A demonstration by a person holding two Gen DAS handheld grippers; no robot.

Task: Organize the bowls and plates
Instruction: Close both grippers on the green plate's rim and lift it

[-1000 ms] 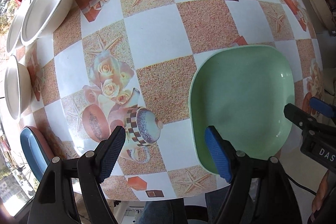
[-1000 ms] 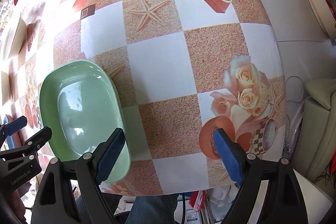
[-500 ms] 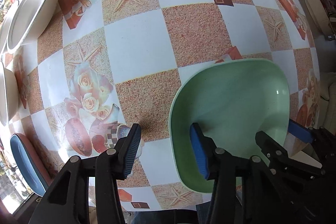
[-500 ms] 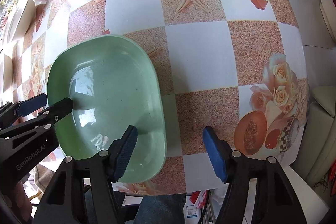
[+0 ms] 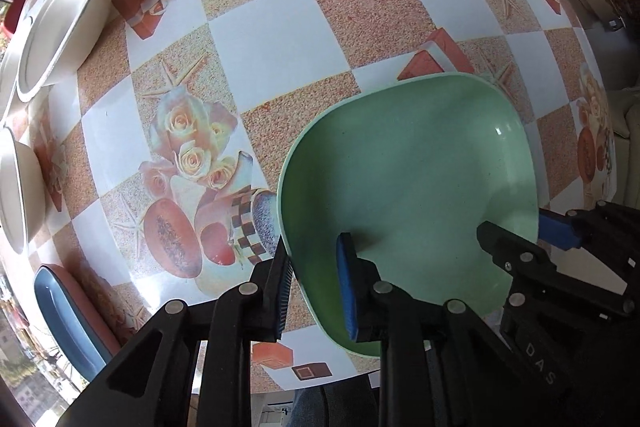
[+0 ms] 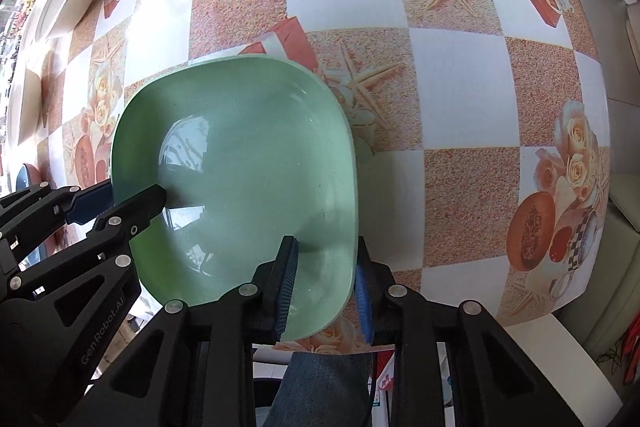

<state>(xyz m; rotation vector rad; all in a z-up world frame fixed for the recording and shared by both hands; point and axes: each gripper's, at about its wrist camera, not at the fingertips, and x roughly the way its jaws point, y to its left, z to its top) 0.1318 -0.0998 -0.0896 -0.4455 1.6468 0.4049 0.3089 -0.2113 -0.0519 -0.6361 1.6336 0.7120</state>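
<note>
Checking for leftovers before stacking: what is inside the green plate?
Inside the green plate only one finger of each gripper shows, plus reflections; no food. The floor beneath those fingers is covered.

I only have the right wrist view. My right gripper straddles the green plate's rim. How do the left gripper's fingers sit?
Observer: The left gripper straddles the green plate at its opposite rim, one finger inside and one outside.
Operator: What is farther left on the table?
Observer: A blue plate at the near edge, lying on a reddish plate.
Operator: Anything past those?
Observer: A white bowl stands apart from them, along the same edge.
</note>
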